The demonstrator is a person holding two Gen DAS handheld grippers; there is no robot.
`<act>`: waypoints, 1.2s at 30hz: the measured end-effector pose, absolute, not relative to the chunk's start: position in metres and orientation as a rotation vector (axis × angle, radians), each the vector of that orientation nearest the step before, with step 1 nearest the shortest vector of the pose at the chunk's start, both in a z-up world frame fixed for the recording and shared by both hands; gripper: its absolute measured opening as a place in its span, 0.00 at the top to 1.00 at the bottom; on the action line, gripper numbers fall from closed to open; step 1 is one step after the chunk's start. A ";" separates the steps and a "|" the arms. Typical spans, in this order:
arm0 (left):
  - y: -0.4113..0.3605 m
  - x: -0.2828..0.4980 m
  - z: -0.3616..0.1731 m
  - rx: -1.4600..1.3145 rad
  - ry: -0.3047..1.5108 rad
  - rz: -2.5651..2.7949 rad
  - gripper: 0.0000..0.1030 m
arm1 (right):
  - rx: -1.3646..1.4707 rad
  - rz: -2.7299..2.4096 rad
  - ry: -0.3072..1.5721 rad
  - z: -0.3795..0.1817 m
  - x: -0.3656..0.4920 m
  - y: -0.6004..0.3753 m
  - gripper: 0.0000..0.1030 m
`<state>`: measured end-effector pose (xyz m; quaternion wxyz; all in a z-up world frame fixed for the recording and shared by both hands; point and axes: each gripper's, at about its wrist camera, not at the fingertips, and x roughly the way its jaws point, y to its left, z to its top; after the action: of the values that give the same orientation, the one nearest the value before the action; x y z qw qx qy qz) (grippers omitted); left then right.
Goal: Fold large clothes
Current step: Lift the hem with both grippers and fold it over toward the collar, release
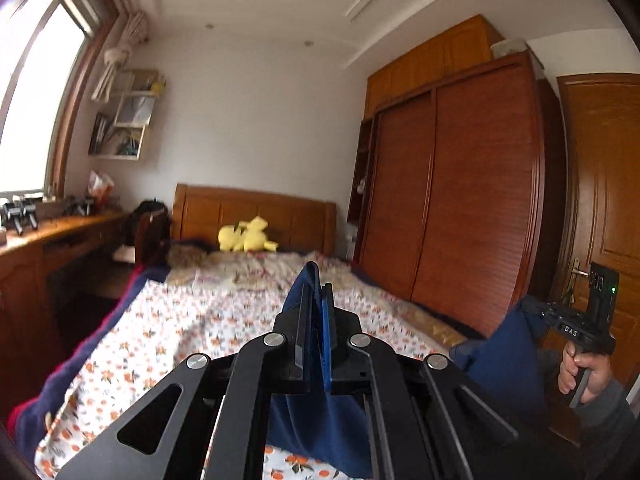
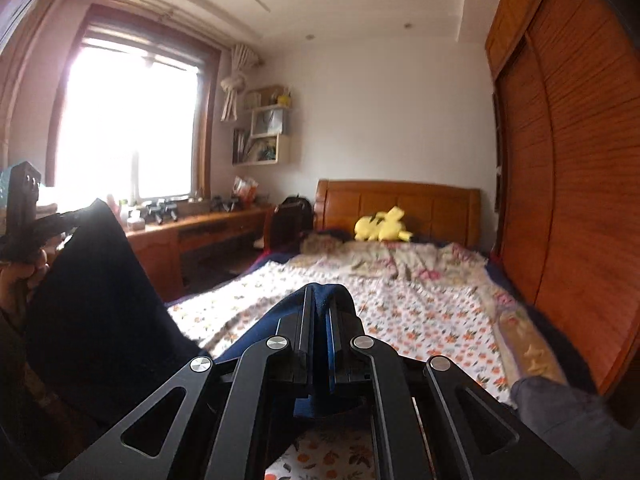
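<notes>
A dark blue garment [image 1: 320, 428] hangs in the air above the floral bed sheet [image 1: 192, 320]. My left gripper [image 1: 316, 292] is shut on a bunched edge of it. My right gripper [image 2: 320, 300] is shut on another edge of the same garment [image 2: 256, 340]. Both hold it raised over the foot of the bed. In the left wrist view the right gripper [image 1: 576, 320] shows at far right with cloth [image 1: 500, 360] hanging from it. In the right wrist view the left gripper [image 2: 40, 224] shows at far left with dark cloth [image 2: 96, 288] draped below.
The bed [image 2: 420, 312] runs ahead to a wooden headboard [image 2: 400, 204] with a yellow plush toy [image 2: 382, 226] and a crumpled quilt. A wooden wardrobe [image 1: 460, 200] stands to the right, a door [image 1: 604, 180] beyond it. A desk [image 2: 208, 232] under the window is on the left.
</notes>
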<state>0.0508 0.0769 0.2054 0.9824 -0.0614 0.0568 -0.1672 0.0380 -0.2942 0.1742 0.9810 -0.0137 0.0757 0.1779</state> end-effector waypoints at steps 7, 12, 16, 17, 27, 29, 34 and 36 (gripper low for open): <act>0.064 0.036 0.226 -0.093 0.079 -0.346 0.97 | -0.026 0.299 0.152 0.178 0.034 -0.322 0.97; 0.063 0.105 0.180 -0.063 0.185 -0.286 0.96 | -0.071 0.271 0.260 0.131 0.094 -0.321 0.97; 0.068 0.180 0.126 -0.072 0.296 -0.243 0.96 | -0.071 0.236 0.355 0.082 0.155 -0.320 0.97; 0.070 0.196 0.115 -0.067 0.316 -0.229 0.96 | -0.068 0.219 0.373 0.069 0.172 -0.321 0.97; 0.067 0.296 0.011 -0.019 0.518 -0.222 0.96 | -0.130 0.173 0.556 -0.022 0.236 -0.319 0.96; 0.069 0.305 -0.004 -0.013 0.540 -0.217 0.96 | -0.137 0.163 0.570 -0.033 0.238 -0.319 0.95; 0.073 0.311 -0.024 -0.013 0.568 -0.208 0.91 | -0.143 0.142 0.601 -0.047 0.245 -0.320 0.85; 0.074 0.310 -0.029 -0.012 0.571 -0.202 0.74 | -0.148 0.142 0.607 -0.050 0.245 -0.319 0.78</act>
<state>0.3099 0.0743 -0.0289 0.9546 -0.0057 0.2809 -0.0993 0.2451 -0.3193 -0.0499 0.9491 -0.0728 0.2985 0.0699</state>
